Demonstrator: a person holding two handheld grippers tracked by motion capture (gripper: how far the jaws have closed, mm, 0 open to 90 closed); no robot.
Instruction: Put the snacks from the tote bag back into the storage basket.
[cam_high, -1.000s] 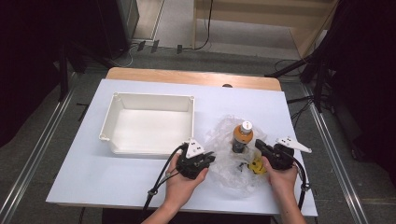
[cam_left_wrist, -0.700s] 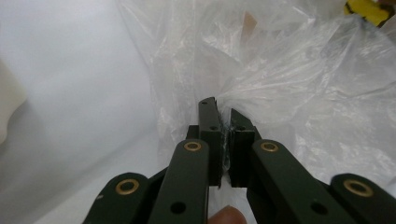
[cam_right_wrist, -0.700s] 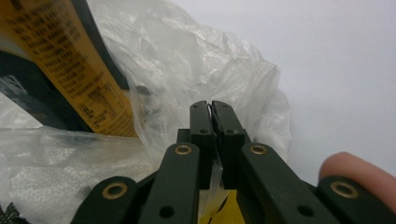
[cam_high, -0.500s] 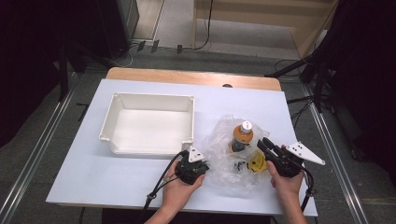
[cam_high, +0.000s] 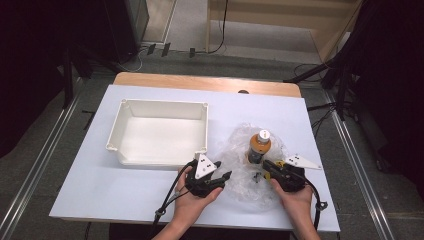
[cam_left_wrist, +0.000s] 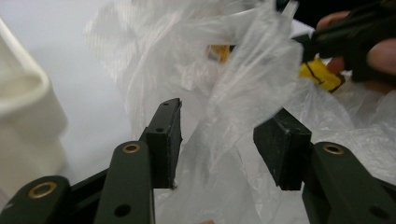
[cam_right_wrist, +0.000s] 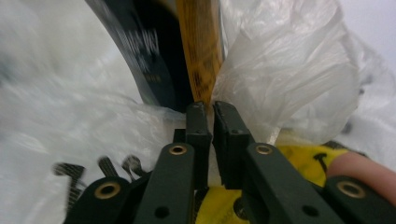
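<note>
Surface: white tabletop on a wooden table, dark room all round, cables on the floor at the far side.

Bag: crumpled clear plastic bag lying right of centre near my edge of the table, between my two hands. It's loose and see-through, with some small dark bits and something yellow inside that I can't make out.

Bottle: orange bottle with a white cap standing upright at the far side of the bag; can't tell if it's in the bag or just on the plastic.

Right tongs: right gripper sits at the bag's right edge, pointing left toward the bottle. In the right gripper view the jaws are nearly together after just closing; a fold of plastic runs down to them, so I'd say they're pinching the bag.

Left tongs: left gripper at the bag's left edge. In the left gripper view the jaws stand clearly apart, having just been opening; a bunch of bag plastic hangs in the gap, pads not pressing on it.

Hands: my left hand and right hand come in from the near edge.

Tray: white tray left of the bag, further back, its near right corner just beside the left gripper.
</note>
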